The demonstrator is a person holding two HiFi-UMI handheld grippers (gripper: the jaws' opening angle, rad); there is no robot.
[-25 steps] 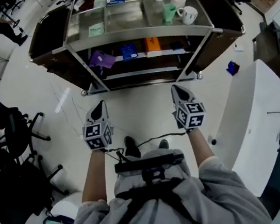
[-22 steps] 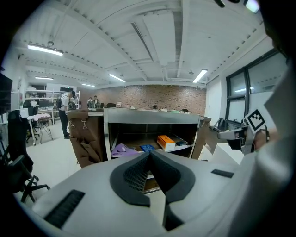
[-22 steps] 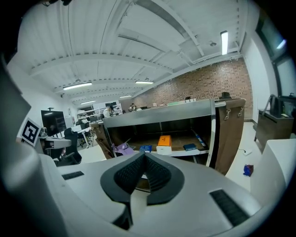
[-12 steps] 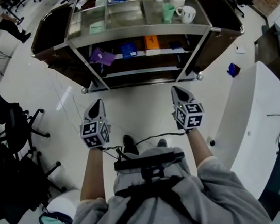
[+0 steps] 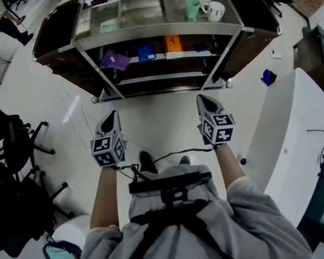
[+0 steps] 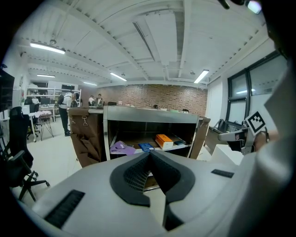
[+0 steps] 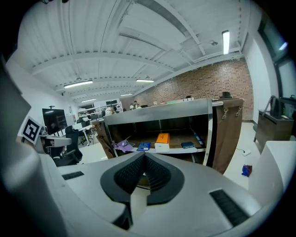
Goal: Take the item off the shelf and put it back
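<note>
Left tool [image 5: 111, 118]: jaws closed tip to tip, nothing held, raised above the pale floor [image 5: 161, 123].
Right tool [image 5: 204, 99]: jaws pressed together, empty, level with the left one.
Shelf unit [image 5: 154, 34]: metal, straight ahead, well apart from both tools.
Middle shelf: purple pouch [image 5: 113, 59] at left, blue packet [image 5: 146, 52] beside it, orange box [image 5: 173, 43] near the centre, none touched.
Top shelf: green cup [image 5: 191, 8] and white mug [image 5: 215, 10] at right.

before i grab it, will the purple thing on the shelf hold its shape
Probably not: the purple item looks crumpled and soft, so it would likely sag when pinched. It seems thin and light, apt to slide, not roll.
</note>
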